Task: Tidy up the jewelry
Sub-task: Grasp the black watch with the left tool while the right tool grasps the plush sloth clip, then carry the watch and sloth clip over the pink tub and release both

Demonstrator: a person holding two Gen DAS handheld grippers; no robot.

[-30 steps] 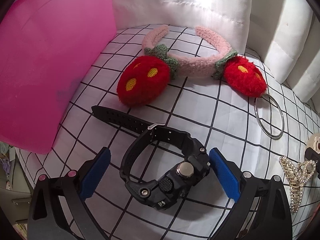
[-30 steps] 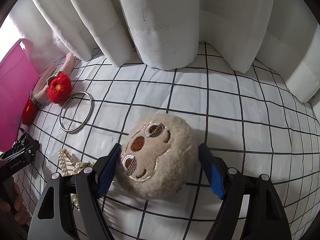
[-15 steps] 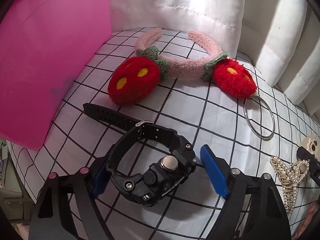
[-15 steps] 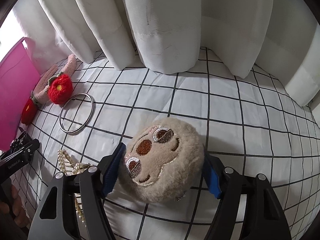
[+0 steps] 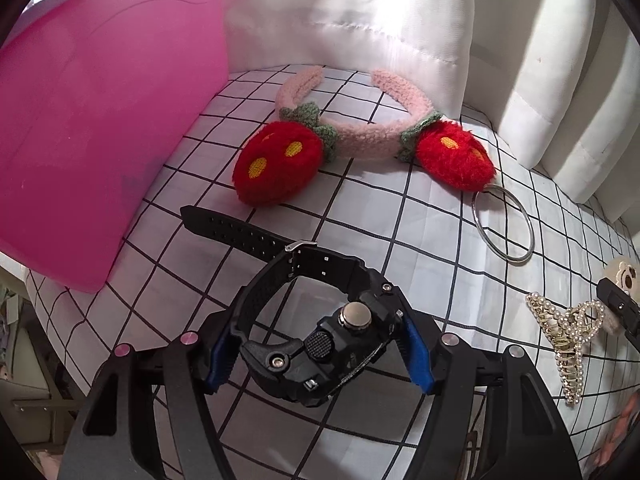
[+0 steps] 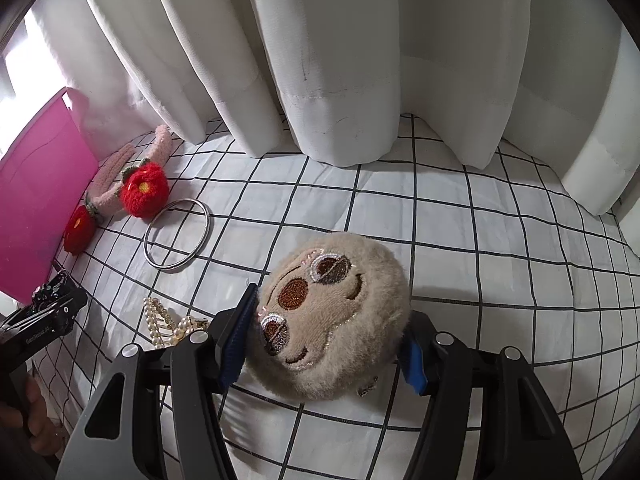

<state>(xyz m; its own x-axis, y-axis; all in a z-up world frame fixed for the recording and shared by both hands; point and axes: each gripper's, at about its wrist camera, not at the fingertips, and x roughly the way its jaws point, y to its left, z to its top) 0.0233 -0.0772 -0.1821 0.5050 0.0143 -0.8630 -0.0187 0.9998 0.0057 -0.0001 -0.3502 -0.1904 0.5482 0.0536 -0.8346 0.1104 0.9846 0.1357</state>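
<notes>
Left wrist view first: the left gripper (image 5: 316, 354) has its blue fingers (image 5: 418, 362) closed in on the black watch (image 5: 320, 340) at lower centre, one pad against the strap loop, the other against the case, so it has the watch pinched. The loose strap end trails up and left across the checked cloth (image 5: 400, 240). Above it lies the strawberry headband (image 5: 360, 140), with the pink box (image 5: 100, 120) filling the upper left. A silver bangle (image 5: 504, 224) sits at the right, touching one strawberry, and a pearl clip (image 5: 568, 340) lies at the lower right edge.

Right wrist view: the right gripper (image 6: 324, 344) is squeezing a plush face (image 6: 332, 316) at lower centre, fingers (image 6: 236, 340) pressed into the fur on both sides (soft thing, it will give under the grip). The bangle (image 6: 178, 234) and headband (image 6: 120, 184) lie to the upper left, the pink box (image 6: 36, 196) at the far left edge, the pearl clip (image 6: 168, 324) just left of the gripper. White curtain (image 6: 320, 60) across the top.

So the step in hand looks like the pick-up, both grippers gripping at once, nothing yet stowed. Whether either piece has cleared the cloth, I cannot tell. Next move, by my reckoning: lift straight up and carry toward the pink box, watching that trailing strap so it does not drag against the headband.
</notes>
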